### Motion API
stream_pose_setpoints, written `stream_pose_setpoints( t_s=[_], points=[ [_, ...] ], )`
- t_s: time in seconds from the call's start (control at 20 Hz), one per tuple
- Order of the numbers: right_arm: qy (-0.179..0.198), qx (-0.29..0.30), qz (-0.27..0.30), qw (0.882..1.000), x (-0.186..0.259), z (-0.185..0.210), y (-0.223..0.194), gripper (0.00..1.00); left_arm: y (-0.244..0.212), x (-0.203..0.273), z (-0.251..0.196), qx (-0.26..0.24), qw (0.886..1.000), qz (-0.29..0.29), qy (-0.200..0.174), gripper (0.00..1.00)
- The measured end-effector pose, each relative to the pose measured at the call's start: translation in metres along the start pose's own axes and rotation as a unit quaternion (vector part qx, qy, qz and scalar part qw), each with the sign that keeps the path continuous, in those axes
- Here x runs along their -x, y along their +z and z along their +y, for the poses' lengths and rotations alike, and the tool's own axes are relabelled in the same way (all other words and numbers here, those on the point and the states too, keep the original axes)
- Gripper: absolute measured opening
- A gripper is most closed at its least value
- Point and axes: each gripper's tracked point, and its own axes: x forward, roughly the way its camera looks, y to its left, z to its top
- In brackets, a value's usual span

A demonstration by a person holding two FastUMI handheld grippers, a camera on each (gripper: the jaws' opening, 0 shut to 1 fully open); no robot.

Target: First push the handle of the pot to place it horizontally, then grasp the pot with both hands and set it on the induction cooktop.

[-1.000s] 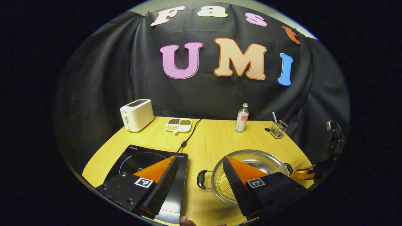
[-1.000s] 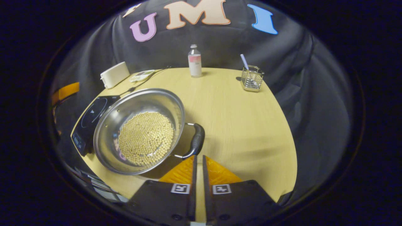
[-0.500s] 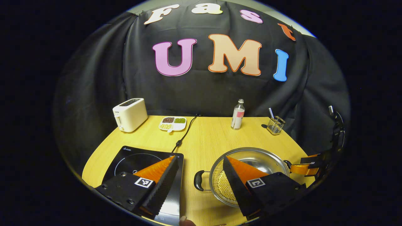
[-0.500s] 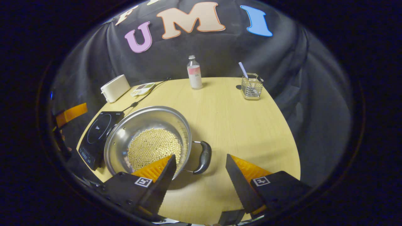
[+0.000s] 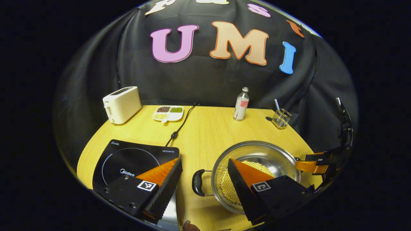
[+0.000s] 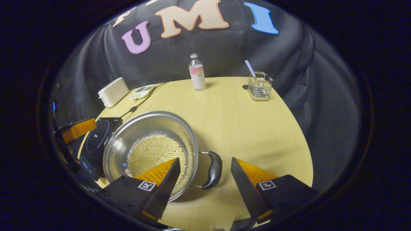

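A steel pot holding pale beans sits on the wooden table, right of the black induction cooktop. Its two black handles lie level, left and right. My left gripper is open, and the pot's left handle lies in the gap between its fingers. My right gripper is open too, with the pot's right handle in its gap. Neither gripper touches a handle. The right gripper's orange finger also shows at the pot's far side in the left gripper view.
At the back of the table stand a white toaster, a divided dish of beans, a small bottle and a wire holder with a straw. The cooktop's cord runs toward the back wall.
My right gripper opened from shut and drew in around the right handle. My left gripper moved closer, so the left handle now sits between its fingers. The pot stayed put.
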Motion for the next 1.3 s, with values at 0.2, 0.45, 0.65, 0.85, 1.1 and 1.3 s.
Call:
stream_pose_setpoints(
  t_s=[0.2, 0.45, 0.65, 0.85, 1.1, 1.3],
  points=[
    [-0.009, -0.012, 0.015, 1.000, -0.014, -0.002, -0.011, 1.00, -0.023, -0.020, -0.003, -0.002, 1.000, 0.027, -0.009, 0.93],
    [-0.010, -0.020, 0.031, 0.999, -0.027, 0.000, -0.022, 0.99, -0.050, -0.036, 0.001, 0.019, 0.998, 0.060, -0.009, 0.93],
    [-0.009, -0.020, 0.039, 0.999, -0.034, -0.001, -0.024, 1.00, -0.062, -0.044, 0.002, 0.027, 0.997, 0.077, -0.008, 0.94],
    [-0.001, -0.025, 0.049, 0.998, -0.039, 0.003, -0.028, 0.99, -0.071, -0.048, -0.001, 0.028, 0.995, 0.091, -0.011, 0.94],
    [0.005, -0.024, 0.059, 0.998, -0.043, 0.006, -0.034, 0.70, -0.075, -0.051, -0.004, 0.030, 0.995, 0.097, -0.014, 0.91],
    [0.003, -0.023, 0.058, 0.998, -0.043, 0.006, -0.034, 0.77, -0.076, -0.053, 0.001, 0.030, 0.994, 0.101, -0.010, 0.76]
  ],
)
